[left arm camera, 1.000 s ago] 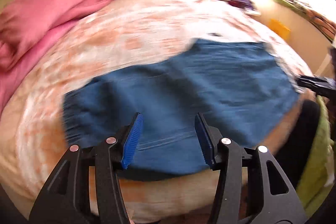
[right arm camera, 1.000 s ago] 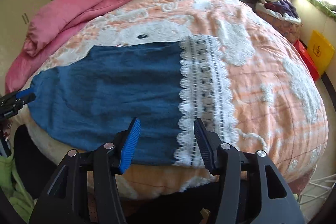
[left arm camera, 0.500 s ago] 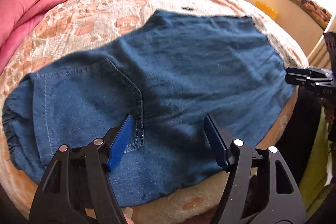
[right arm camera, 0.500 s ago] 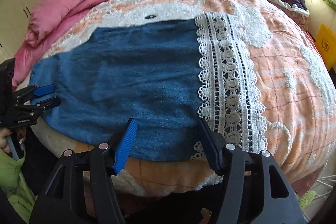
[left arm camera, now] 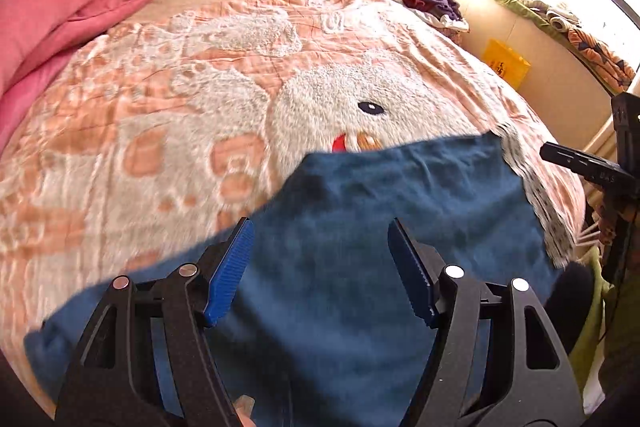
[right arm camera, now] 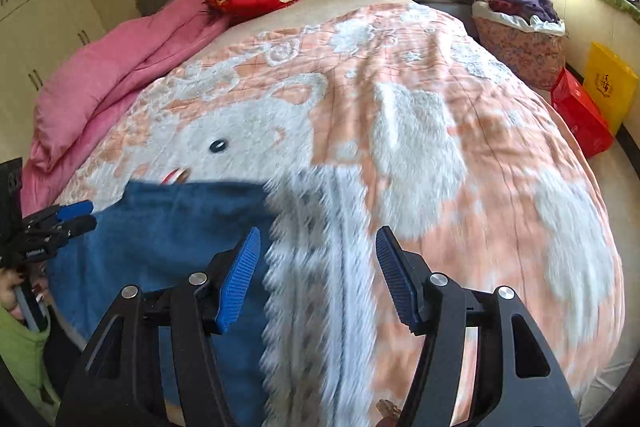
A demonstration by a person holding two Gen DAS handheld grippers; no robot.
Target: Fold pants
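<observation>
Item: pants (left arm camera: 380, 247), blue denim with a white lace hem (right arm camera: 320, 267), flat on the peach blanket (left arm camera: 200, 99) at the bed's near edge. Long axis runs side to side across me, lace end to my right.

My left gripper (left arm camera: 320, 267): jaws wide, empty, over the denim body. My right gripper (right arm camera: 318, 275): jaws wide, empty, over the lace band, so nearer the hem.

Motion blur smears the lace; its edge probably lies flat.
</observation>
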